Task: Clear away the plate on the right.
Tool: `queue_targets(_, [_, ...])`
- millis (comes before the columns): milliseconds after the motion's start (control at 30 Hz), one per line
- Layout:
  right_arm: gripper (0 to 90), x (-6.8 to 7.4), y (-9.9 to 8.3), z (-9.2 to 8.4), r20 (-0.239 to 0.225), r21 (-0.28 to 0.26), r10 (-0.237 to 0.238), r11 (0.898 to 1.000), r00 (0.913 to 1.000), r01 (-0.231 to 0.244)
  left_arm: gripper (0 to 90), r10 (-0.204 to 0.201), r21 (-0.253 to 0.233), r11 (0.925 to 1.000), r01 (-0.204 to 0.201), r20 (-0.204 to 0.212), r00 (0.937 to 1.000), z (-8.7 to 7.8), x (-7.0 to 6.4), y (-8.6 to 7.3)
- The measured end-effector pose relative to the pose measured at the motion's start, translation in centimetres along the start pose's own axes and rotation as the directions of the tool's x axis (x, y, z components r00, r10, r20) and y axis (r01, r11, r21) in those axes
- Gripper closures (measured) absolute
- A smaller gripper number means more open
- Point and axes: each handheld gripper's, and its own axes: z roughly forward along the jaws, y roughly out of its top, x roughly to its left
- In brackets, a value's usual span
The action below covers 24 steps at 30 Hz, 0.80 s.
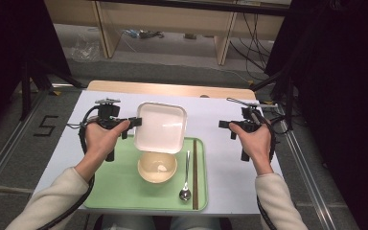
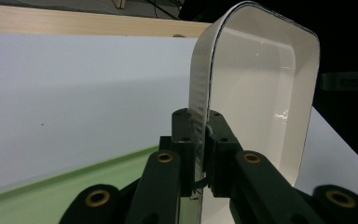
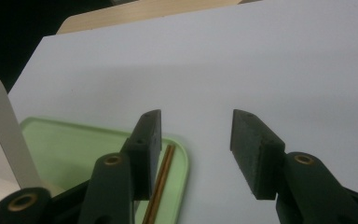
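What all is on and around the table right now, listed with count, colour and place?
square dish: one, white, held tilted above the far edge of the tray, its rim pinched in the left hand-held gripper
tray: one, light green, on the near middle of the table
bowl: one, cream, on the tray, just below the dish
spoon: one, silver, on the tray right of the bowl
chopsticks: brown, count unclear, along the tray's right edge
table: one, white top with a wooden far edge
left hand-held gripper: one, black, shut on the dish rim
right hand-held gripper: one, black, jaws open and empty, over the table right of the tray
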Motion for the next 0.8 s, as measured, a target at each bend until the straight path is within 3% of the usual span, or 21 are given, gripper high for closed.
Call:
queue_targets(67, [54.5,0.1,0.0,0.0,-0.001,0.015,0.028,0.999,0.9996,-0.028,83.9,-0.008,-0.002,1.0,0.008,-0.002,1.0,-0.3,0.2,-0.1])
queue_targets(100, [54.5,0.0,0.0,0.0,0.003,0.015,0.02,1.0,0.9998,-0.02,84.0,-0.01,-0.003,0.9999,0.01,-0.002,0.9999,-0.4,0.3,-0.1])
queue_targets(133, [54.5,-0.5,0.1,0.2,0.003,-0.011,-0.045,0.999,0.999,0.045,84.0,-0.01,-0.004,0.9999,0.01,0.0,1.0,-0.5,0.4,-0.1])
queue_targets(233, [54.4,-0.4,0.0,0.2,-0.012,-0.005,-0.007,1.0,0.9999,0.007,84.0,-0.015,-0.004,0.9999,0.015,-0.006,0.9999,-0.9,0.6,-0.1])
queue_targets(267, [54.4,-0.3,0.0,0.1,0.002,0.012,0.018,1.0,0.9998,-0.018,84.0,-0.015,-0.001,0.9999,0.015,-0.006,0.9999,-1.0,0.7,-0.2])
queue_targets(400, [54.4,-0.2,0.0,0.1,0.003,0.019,0.038,0.999,0.9993,-0.038,84.0,-0.02,0.001,0.9998,0.02,-0.007,0.9998,-1.6,1.1,-0.2])
queue_targets(533, [54.3,-0.6,-0.1,0.1,0.002,0.008,0.011,1.0,0.9999,-0.011,84.0,-0.031,0.0,0.9995,0.031,-0.014,0.9994,-2.2,1.6,-0.3])
queue_targets(633, [54.3,-0.4,0.0,0.1,0.001,0.024,0.047,0.999,0.9989,-0.047,84.0,-0.039,0.0,0.9992,0.039,-0.016,0.9991,-2.6,2.0,-0.4])
queue_targets(700, [54.3,-0.5,0.0,0.1,0.004,0.018,0.031,0.999,0.9995,-0.031,84.0,-0.04,0.002,0.9992,0.04,-0.019,0.999,-2.9,2.3,-0.6])
queue_targets(733, [54.3,-0.9,0.0,0.3,-0.007,0.002,-0.019,1.0,0.9998,0.019,84.0,-0.042,0.003,0.9991,0.042,-0.021,0.9989,-3.1,2.5,-0.6])
queue_targets(767, [54.3,-1.0,0.0,0.4,-0.008,-0.011,-0.04,0.999,0.9992,0.04,84.0,-0.045,0.004,0.999,0.045,-0.022,0.9988,-3.1,2.6,-0.7])
queue_targets(800, [54.3,-1.0,0.0,0.4,-0.005,-0.008,-0.03,1.0,0.9995,0.03,84.1,-0.048,0.006,0.9988,0.049,-0.024,0.9985,-3.3,2.8,-0.7])
